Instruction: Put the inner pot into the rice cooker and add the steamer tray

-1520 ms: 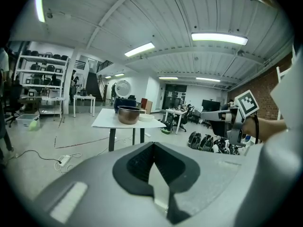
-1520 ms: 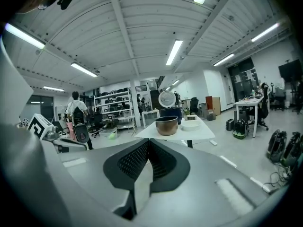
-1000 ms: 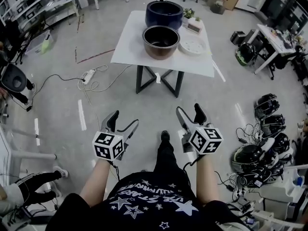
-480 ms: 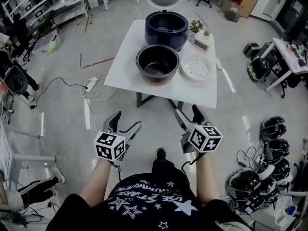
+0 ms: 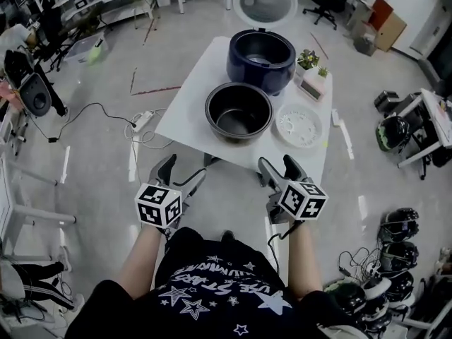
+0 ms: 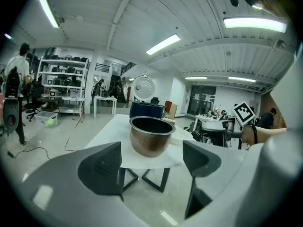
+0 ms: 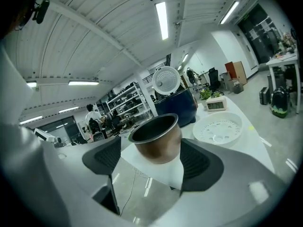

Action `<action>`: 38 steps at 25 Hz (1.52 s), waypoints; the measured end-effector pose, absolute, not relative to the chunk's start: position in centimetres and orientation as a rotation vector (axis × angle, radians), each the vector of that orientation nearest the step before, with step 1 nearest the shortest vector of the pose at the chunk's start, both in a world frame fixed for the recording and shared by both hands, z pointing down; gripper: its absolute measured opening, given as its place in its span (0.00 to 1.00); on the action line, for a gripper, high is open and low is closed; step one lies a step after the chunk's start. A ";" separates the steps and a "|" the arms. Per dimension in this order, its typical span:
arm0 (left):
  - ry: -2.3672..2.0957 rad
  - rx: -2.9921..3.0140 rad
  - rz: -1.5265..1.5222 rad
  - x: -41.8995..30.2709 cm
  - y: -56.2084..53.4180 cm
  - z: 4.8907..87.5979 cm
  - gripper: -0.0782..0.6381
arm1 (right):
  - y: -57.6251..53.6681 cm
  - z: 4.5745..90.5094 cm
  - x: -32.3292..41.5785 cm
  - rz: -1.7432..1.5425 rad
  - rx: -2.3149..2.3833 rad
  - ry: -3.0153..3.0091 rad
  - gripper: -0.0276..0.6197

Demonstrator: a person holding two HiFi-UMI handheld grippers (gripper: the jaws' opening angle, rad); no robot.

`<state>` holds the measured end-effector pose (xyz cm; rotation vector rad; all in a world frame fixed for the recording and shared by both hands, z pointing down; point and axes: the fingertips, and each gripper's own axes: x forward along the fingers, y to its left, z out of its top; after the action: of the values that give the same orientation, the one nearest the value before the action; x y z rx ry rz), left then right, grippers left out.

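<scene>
Inner pot [image 5: 239, 111] stands on white table [image 5: 191, 101] near rice cooker [image 5: 260, 60].

Black shirt [image 5: 212, 288]: white lettering among printed stars, upside down in the head view, too garbled to read. Small clock [image 5: 311, 87] on the white table [image 5: 194, 83]: display too small to make out. No other legible text.

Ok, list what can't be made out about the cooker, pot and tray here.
- Rice cooker interior: dim and small in the head view; its own wall hides it in both gripper views.
- Steamer tray: left gripper view, partly behind the inner pot.
- Clock display: too small to read.
</scene>
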<state>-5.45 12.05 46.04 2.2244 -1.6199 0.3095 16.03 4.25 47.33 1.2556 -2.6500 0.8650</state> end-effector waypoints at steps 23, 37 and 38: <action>-1.347 2.277 0.324 -12.1 -6.2 47.1 0.66 | -10.1 50.1 12.2 0.980 1.496 -2.265 0.64; -1.121 2.296 0.402 -11.0 -11.1 49.4 0.66 | -12.3 53.8 12.1 0.968 1.532 -1.951 0.44; -1.104 2.290 0.396 -10.7 -11.2 49.5 0.66 | -12.3 53.9 12.2 0.971 1.540 -1.941 0.44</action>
<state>-10.74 -11.23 49.47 2.2896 -1.1036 0.3962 12.16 -12.29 53.90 1.5405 -1.9405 0.9709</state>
